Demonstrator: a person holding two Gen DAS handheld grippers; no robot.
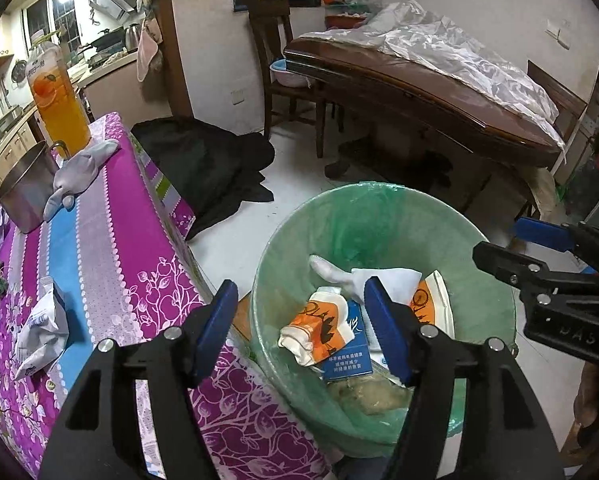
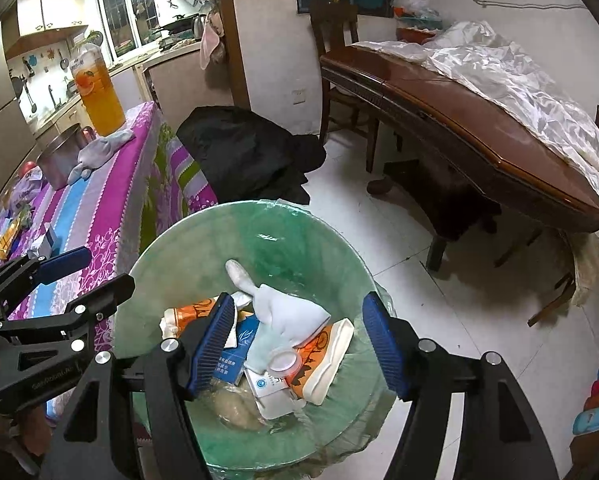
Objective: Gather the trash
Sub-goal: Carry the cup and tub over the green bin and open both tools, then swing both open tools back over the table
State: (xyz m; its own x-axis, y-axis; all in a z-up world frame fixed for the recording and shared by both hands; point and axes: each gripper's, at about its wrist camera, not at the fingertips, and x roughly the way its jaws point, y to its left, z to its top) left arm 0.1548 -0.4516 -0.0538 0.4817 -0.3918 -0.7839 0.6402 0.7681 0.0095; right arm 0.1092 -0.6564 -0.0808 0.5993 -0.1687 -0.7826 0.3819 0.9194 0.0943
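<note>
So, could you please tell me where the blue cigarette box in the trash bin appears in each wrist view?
Left wrist view: the blue cigarette box lies low in the bin, centre-right, between the left gripper fingers.
Right wrist view: the blue cigarette box sits lower centre-left, beside the right gripper's left finger.
Shared landmark: the green-lined trash bin beside the purple tablecloth.

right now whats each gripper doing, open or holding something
Left gripper: open, holding nothing, over the near rim of the trash bin.
Right gripper: open, holding nothing, above the trash in the bin.
</note>
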